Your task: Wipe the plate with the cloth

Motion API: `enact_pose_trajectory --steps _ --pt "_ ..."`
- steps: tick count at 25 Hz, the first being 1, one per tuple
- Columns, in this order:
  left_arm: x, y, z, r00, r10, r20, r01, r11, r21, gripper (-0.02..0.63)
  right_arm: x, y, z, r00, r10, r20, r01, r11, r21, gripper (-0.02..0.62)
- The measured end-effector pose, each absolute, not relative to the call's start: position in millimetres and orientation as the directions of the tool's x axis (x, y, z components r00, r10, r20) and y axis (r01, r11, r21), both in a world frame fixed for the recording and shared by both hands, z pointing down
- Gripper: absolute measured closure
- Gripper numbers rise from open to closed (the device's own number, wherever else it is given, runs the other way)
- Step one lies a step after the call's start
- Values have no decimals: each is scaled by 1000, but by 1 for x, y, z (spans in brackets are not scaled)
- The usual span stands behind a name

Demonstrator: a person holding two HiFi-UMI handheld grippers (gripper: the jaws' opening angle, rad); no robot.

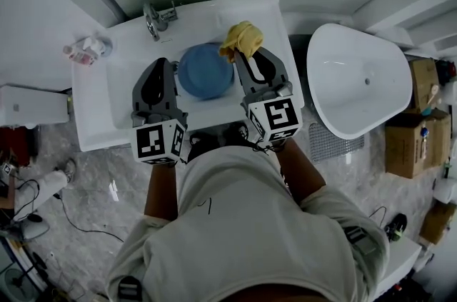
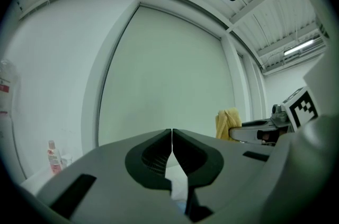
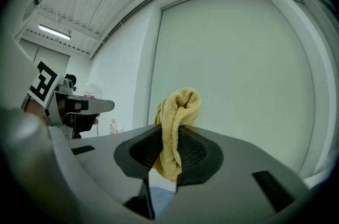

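Nearest, the person's pale shirt (image 1: 250, 222) fills the lower part of the head view, with both forearms reaching toward the far side over the white washbasin (image 1: 93, 108). On the left, the left gripper (image 1: 163, 63) has its fingers (image 2: 153, 151) pressed together tip to tip, with nothing between them. On the right, the right gripper (image 1: 247, 55) has its fingers (image 3: 196, 151) clamped on the yellow cloth (image 3: 177, 112). The cloth is bunched in the gap, bulges out past the tips and hangs a little beneath them. From above, the blue plate (image 1: 205, 72) lies in the basin between the two grippers, just right of the left fingers and just left of the right ones, in neither's grip. The cloth sits at the plate's far right edge; whether they touch I cannot tell. Farther off, a chrome tap (image 1: 158, 18) stands at the basin's far rim, small bottles (image 1: 86, 49) at its left corner. A white bathtub (image 1: 360, 79) is to the right.
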State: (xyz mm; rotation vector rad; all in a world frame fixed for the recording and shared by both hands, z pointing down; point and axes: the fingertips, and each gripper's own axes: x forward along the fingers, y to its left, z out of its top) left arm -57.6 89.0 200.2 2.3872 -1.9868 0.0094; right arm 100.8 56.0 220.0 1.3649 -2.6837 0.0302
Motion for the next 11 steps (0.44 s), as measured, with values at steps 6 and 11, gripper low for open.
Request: enact_pose_trajectory --steps 6,11 --pt "-58 92 203 183 -982 34 -983 -183 25 584 98 57 220 -590 -797 128 -799 599 49 523" --pt "-57 91 204 188 -981 41 -982 -187 26 584 96 56 218 -594 -795 125 -795 604 56 523"
